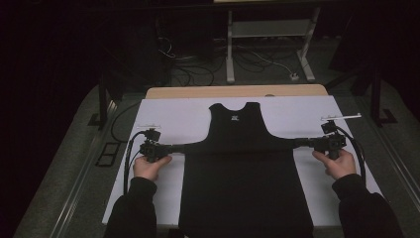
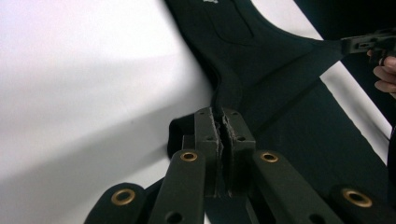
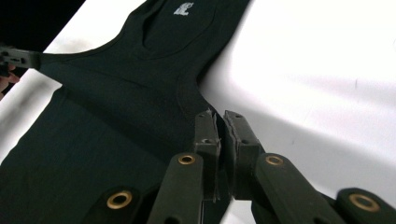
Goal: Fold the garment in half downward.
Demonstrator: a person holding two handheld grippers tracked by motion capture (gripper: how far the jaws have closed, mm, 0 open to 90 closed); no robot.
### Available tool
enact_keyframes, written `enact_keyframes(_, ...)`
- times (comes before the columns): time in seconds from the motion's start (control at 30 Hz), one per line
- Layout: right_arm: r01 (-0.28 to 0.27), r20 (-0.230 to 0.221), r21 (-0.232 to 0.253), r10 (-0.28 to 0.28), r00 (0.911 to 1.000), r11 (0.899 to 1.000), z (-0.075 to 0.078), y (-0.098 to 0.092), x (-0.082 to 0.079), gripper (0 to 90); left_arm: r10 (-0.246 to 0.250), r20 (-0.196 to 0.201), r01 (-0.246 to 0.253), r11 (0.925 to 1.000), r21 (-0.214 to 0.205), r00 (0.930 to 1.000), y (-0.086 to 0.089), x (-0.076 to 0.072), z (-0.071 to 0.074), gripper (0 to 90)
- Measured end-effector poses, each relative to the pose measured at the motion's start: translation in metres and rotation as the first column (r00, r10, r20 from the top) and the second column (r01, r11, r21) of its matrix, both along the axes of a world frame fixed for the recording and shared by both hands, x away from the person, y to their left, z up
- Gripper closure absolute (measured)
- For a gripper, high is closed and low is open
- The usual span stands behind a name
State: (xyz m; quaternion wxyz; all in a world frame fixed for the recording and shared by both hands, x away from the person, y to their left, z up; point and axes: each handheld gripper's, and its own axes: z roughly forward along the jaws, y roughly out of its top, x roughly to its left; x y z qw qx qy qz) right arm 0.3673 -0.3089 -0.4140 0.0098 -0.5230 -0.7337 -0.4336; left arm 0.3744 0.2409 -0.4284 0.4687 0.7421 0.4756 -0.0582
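Black jaws of my left gripper (image 2: pixel 219 128) are clenched on a pinch of the black tank top (image 1: pixel 245 163), right at its side edge below the armhole. My right gripper (image 3: pixel 220 130) is clamped the same way on the opposite side edge, with a thin fold of cloth squeezed between the pads. From above, the two grips sit at the same level, left gripper (image 1: pixel 174 147) and right gripper (image 1: pixel 298 143), and the fabric between them is drawn out into two taut points.

Outward from the jaws, the tank top lies flat on the white sheet (image 1: pixel 168 111) that covers the table. Its neckline and small white label (image 1: pixel 235 118) point away from me, and its hem hangs toward my edge. My left hand (image 1: pixel 150 166) and right hand (image 1: pixel 338 162) hold the gripper bodies just outside the garment.

I judge this to be the spreading or first-fold step: both sides are gripped and tensioned. The next move calls for both hands to travel together, keeping equal tension so the cloth does not skew or slip from the pads.

No container is on the table. Beyond it, cables (image 1: pixel 190 69) lie on the floor by a white frame (image 1: pixel 270 44).
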Motion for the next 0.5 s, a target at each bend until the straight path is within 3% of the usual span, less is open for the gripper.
enact_keyframes(0.37,-0.016,-0.04,-0.011,0.015,0.9991,1.0,-0.005,-0.002,-0.016,83.1,-0.032,-0.013,0.032,0.9994,0.011,0.9994,0.001,-0.013,-0.001,85.1)
enact_keyframes(0.5,-0.024,-0.037,-0.053,0.022,0.9991,0.998,-0.004,-0.001,-0.022,83.0,-0.042,-0.02,0.043,0.999,0.013,0.9989,0.003,-0.018,-0.001,85.1)
